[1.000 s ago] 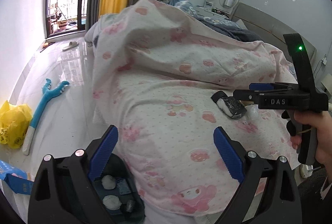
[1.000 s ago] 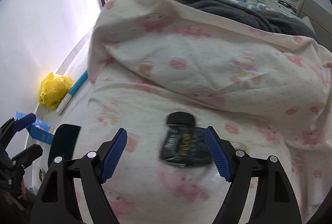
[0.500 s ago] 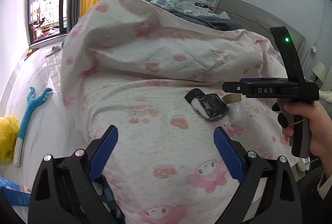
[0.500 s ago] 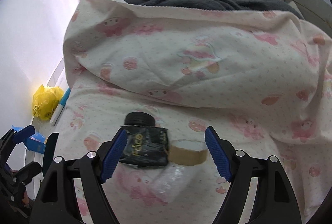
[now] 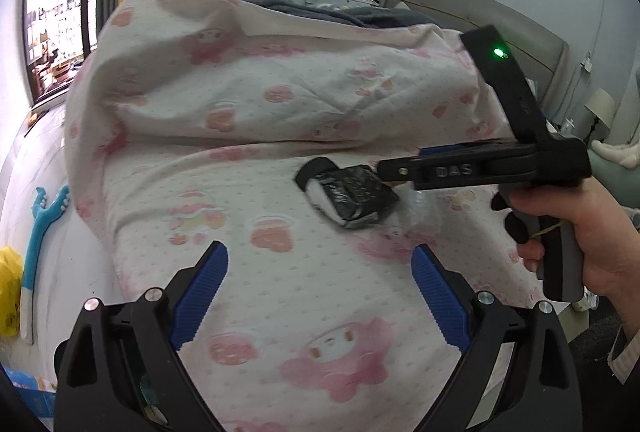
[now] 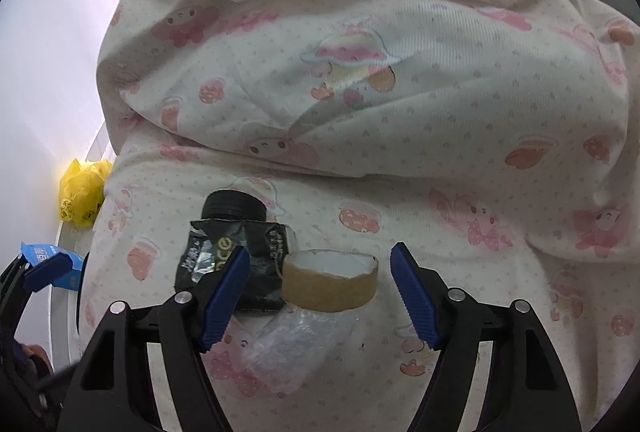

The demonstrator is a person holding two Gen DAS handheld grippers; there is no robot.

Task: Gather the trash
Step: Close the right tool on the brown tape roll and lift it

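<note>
A black crumpled wrapper (image 6: 236,252) lies on the pink-patterned bedsheet (image 6: 400,216), with a black round cap (image 6: 234,206) just behind it. A brown cardboard tape ring (image 6: 330,280) sits to its right and a clear plastic scrap (image 6: 296,348) lies in front. My right gripper (image 6: 320,296) is open, its blue pads on either side of the tape ring, just above the sheet. In the left wrist view the wrapper (image 5: 352,194) and plastic scrap (image 5: 418,206) lie under the right gripper (image 5: 404,172). My left gripper (image 5: 320,292) is open and empty, nearer the bed edge.
A bunched duvet (image 6: 360,52) rises behind the trash. On the floor to the left are a yellow bag (image 6: 82,188), a blue carton (image 6: 52,264) and a blue-and-white back scratcher (image 5: 40,232). A headboard (image 5: 480,8) stands far right.
Both grippers have moved forward over the bed. The right gripper shifted right, from the black wrapper to straddling the tape ring. The bin below the left gripper has dropped out of sight.
</note>
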